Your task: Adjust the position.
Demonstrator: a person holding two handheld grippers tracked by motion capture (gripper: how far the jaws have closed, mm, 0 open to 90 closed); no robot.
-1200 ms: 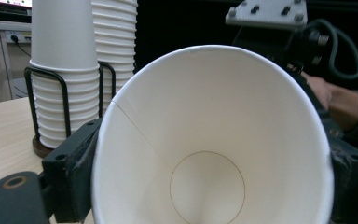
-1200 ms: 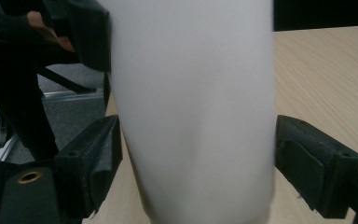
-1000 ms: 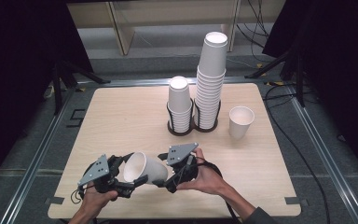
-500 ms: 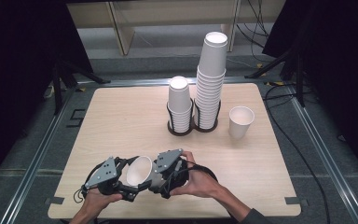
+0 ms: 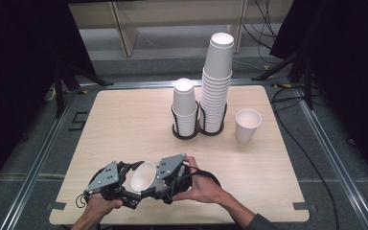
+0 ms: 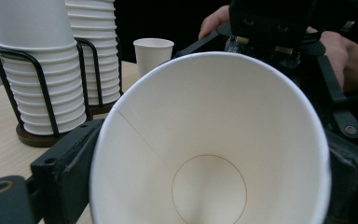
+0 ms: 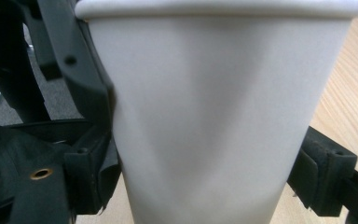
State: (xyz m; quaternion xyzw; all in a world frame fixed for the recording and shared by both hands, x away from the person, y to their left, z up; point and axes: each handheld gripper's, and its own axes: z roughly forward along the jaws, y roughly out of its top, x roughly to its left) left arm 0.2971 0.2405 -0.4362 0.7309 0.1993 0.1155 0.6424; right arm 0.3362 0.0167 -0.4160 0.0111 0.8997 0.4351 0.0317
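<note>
The left gripper jaws have just been opening around the paper cup.
The right gripper presses the cup's wall inward; the cup holder stands well beyond both.

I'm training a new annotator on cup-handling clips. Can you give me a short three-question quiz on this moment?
1. How many stacks of cups stand in the black wire holder, and which is taller?
2. True or false: the single cup standing right of the holder lies on its side.
3. Where is the paper cup near the table's front edge?
A) flat on the table
B) between the left gripper and the right gripper
C) on top of the tall stack

Key
1. Two; the right one is taller than the short stack.
2. False; it stands upright, mouth up.
3. B; it is tilted, its mouth facing the high view.
</note>
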